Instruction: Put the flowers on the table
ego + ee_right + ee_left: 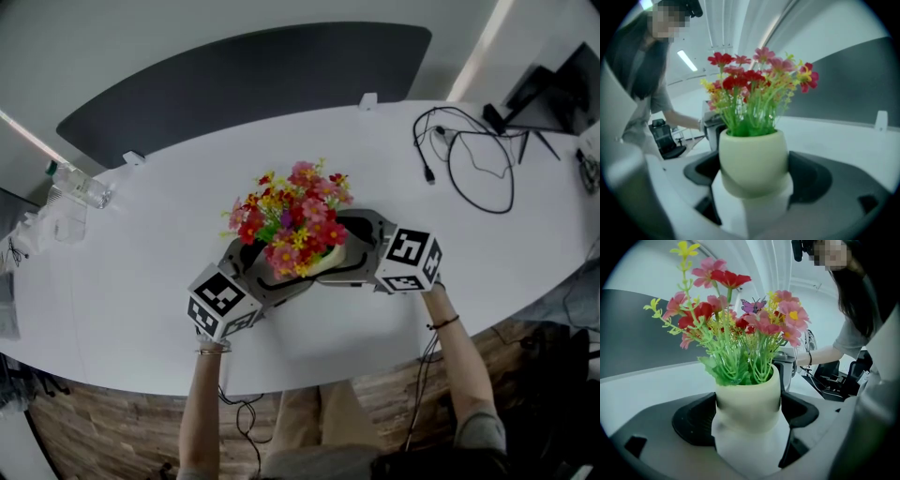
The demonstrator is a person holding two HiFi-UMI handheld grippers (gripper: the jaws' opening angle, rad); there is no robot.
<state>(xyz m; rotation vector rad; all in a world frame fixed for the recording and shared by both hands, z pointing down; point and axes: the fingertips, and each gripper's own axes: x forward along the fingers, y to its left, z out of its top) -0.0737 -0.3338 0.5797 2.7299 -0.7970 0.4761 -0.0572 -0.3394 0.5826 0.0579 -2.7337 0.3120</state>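
Note:
A bunch of red, pink and yellow artificial flowers [291, 217] stands in a cream pot [322, 263] over the near middle of the white oval table [141, 281]. My left gripper [279, 274] closes on the pot from the left and my right gripper [345, 249] from the right. In the left gripper view the pot [747, 399] fills the gap between both dark jaws of the gripper [748, 414], with the flowers [740, 319] above. The right gripper view shows the same pot [753, 159] wedged in that gripper [753, 176]. Whether the pot rests on the table is hidden.
Black cables [469, 159] loop over the table's far right, beside dark equipment [544, 94]. A clear plastic bottle [84, 189] and other clear items [58, 223] lie at the far left. The table's front edge runs just under my wrists. An office chair [665, 138] stands behind.

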